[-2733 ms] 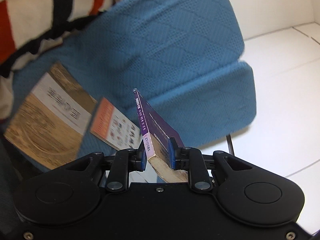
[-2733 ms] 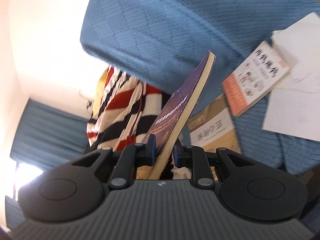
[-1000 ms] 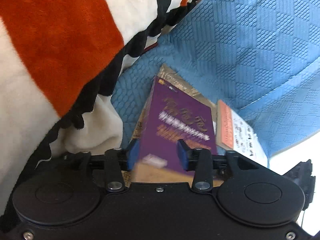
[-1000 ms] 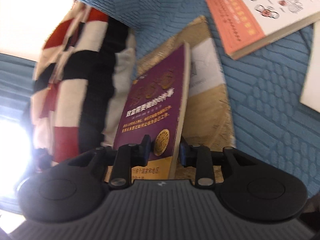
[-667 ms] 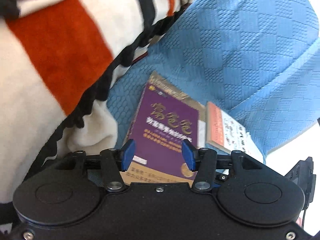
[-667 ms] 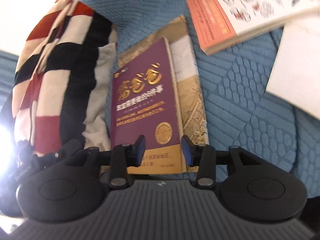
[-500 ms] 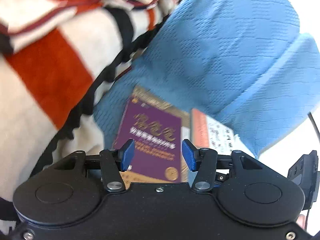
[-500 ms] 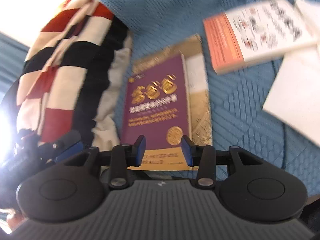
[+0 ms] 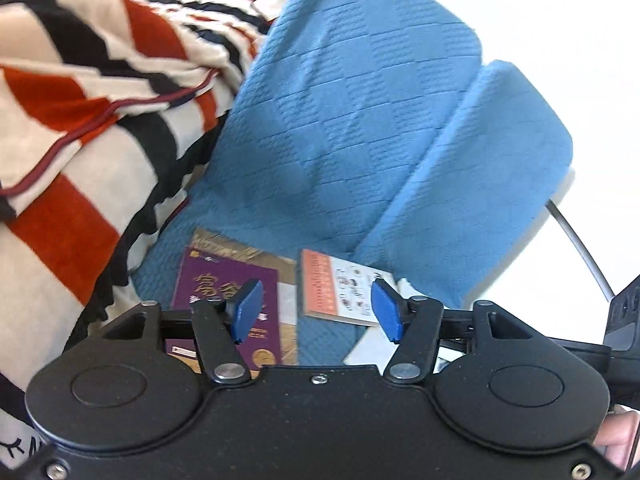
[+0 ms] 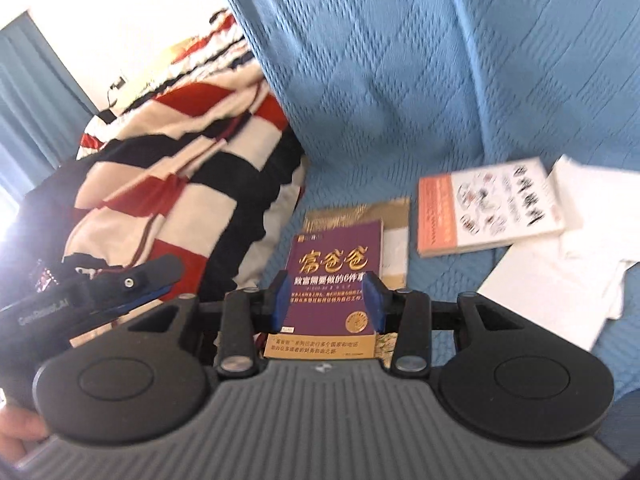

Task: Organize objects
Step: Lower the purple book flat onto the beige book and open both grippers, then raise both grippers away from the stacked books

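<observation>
A moment ago both grippers clamped the purple book point(image 10: 334, 276); now it lies flat on the gold book point(image 10: 394, 236), beside the fleecy striped blanket point(image 10: 180, 184). The left gripper point(image 9: 316, 310) is opening, empty; the right gripper point(image 10: 326, 298) stands part-open, empty. Next, probably the glossy orange-spined book point(image 10: 484, 208) on the quilted sofa point(image 10: 400, 80).

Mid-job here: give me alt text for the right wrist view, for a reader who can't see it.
A purple book lies flat on a gold-brown book on the blue sofa cover, seen between the open, empty right gripper. An orange-and-white book and white papers lie right, a striped blanket left.
</observation>
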A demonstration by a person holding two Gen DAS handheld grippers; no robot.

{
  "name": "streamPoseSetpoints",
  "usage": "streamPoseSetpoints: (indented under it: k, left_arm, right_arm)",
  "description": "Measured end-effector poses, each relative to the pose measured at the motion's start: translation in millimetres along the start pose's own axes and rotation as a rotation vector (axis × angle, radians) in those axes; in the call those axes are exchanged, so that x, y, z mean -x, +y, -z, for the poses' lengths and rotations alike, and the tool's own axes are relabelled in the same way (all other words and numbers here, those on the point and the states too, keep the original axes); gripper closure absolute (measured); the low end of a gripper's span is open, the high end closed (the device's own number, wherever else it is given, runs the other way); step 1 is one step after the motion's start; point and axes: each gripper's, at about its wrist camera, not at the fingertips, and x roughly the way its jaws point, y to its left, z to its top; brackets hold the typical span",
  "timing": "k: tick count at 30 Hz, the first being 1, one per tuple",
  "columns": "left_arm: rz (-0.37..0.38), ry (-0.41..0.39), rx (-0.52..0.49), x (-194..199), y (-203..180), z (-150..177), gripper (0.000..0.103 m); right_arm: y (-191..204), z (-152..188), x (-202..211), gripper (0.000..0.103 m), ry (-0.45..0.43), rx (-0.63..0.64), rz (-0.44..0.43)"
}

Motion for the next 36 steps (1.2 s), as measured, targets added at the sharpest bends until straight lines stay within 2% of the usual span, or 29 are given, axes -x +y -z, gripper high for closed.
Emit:
streamPoseSetpoints:
  k: [1,7,11,19,21,26,27,28,29,31,36]
  left_arm:
    - [0.007,0.001,-0.007,4,-5,1,0.038]
    - [0.046,0.003,-0.072,22,-37,10,0.031]
    - [0.072,0.006,-0.093,28,-52,19,0.022]
    - [0.084,0.038,-0.15,30,-79,40,0.013]
    - [0.085,0.044,-0.157,29,-84,44,0.01]
    - [0.094,0.063,-0.168,24,-93,50,0.008]
    - [0.095,0.071,-0.169,21,-94,51,0.008]
    - [0.096,0.077,-0.169,19,-94,52,0.007]
    - [0.098,0.082,-0.17,18,-95,53,0.005]
    - [0.093,0.083,-0.179,16,-96,55,0.003]
    - [0.092,0.082,-0.194,17,-98,59,0.003]
  right_arm:
    - [1,2,7,0.06,-0.013,0.005,0.008]
    - [-7,18,51,0.06,-0.081,-0.004,0.062]
    - [-13,32,69,0.06,-0.099,-0.004,0.102]
    - [-30,54,95,0.06,-0.139,-0.029,0.17]
    - [-33,59,101,0.056,-0.149,-0.038,0.185]
    - [-37,67,109,0.055,-0.153,-0.022,0.21]
    - [-37,68,109,0.053,-0.156,-0.016,0.216]
    - [-38,68,110,0.044,-0.162,-0.008,0.213]
    - [-38,69,110,0.027,-0.169,0.003,0.204]
    - [-39,72,112,0.012,-0.184,0.011,0.204]
    - [-45,75,109,0.013,-0.166,-0.016,0.223]
